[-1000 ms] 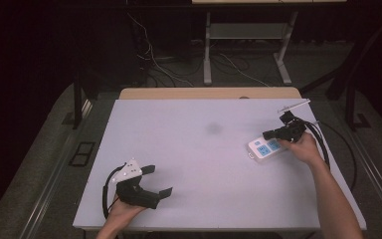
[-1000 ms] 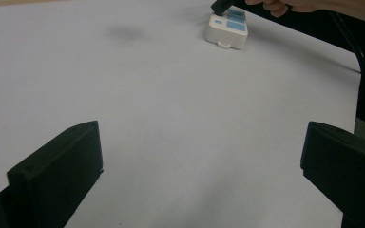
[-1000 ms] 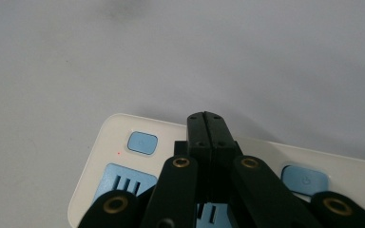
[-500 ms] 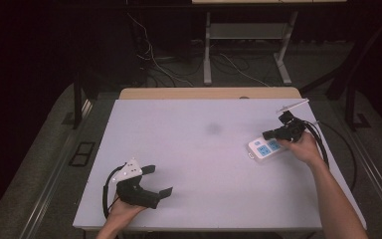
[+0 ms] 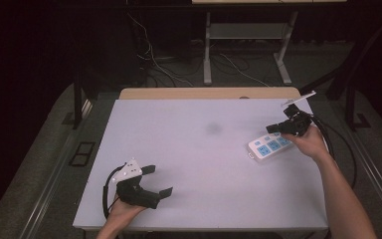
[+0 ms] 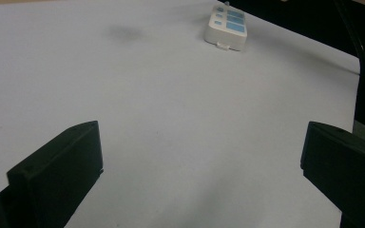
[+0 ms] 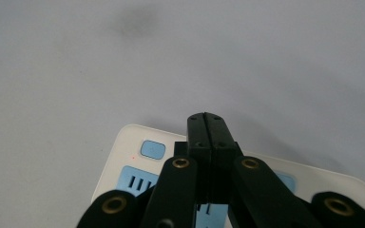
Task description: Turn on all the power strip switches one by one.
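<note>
A white power strip point(image 5: 271, 145) with light blue sockets lies on the right side of the white table point(image 5: 194, 149). It also appears far off in the left gripper view point(image 6: 228, 26). My right gripper point(image 5: 271, 129) hovers over the strip's far end, jaws pressed together with nothing between them. In the right gripper view, the shut tips point(image 7: 206, 118) sit just above the strip point(image 7: 123, 152), near a small blue button point(image 7: 153, 149); I cannot tell if they touch it. My left gripper point(image 5: 158, 180) rests near the table's front left, jaws wide apart over bare tabletop point(image 6: 202, 130).
A faint dark smudge point(image 5: 213, 128) marks the table's middle. A wooden strip point(image 5: 209, 93) runs along the far edge. Black cable point(image 5: 338, 144) loops from the right gripper past the right edge. Behind the table stand a metal frame point(image 5: 243, 45) and floor cables point(image 5: 154, 64).
The right gripper has shifted very slightly over the power strip, still shut. The left gripper has not moved.
</note>
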Tool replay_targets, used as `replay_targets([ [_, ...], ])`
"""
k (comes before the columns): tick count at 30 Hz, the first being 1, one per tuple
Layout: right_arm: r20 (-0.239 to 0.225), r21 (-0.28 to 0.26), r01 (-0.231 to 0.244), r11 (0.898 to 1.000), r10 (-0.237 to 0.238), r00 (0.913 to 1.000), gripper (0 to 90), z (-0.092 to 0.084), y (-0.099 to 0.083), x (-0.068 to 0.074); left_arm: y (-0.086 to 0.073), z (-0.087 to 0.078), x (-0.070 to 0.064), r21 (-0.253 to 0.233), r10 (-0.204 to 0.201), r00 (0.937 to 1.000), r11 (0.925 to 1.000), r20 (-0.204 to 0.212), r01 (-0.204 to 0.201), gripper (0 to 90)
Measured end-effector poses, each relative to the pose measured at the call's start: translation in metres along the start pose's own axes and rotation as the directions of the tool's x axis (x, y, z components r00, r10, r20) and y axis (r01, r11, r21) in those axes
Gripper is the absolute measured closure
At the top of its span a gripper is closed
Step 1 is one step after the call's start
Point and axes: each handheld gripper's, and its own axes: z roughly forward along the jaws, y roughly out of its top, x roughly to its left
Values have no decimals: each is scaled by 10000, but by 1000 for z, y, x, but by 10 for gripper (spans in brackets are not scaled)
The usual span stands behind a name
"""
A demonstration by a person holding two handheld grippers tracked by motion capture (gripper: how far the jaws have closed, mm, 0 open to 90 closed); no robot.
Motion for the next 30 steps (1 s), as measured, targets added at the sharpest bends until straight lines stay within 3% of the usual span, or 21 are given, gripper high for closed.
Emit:
replay_targets([
  [16, 452, -439, -456, 9980, 476, 9978, 899, -28, -2, -22, 0, 1, 1, 48, -23, 10000, 10000, -7, 23, 0],
  [21, 478, -574, -609, 9965, 637, 9968, 899, -30, -3, -29, 0, 0, 1, 22, -20, 10000, 10000, -42, 20, 0],
  [30, 583, -200, -713, 9973, 724, 9957, 899, -19, -10, -34, 0, 0, 2, 34, -23, 10000, 10000, -79, 23, 0],
])
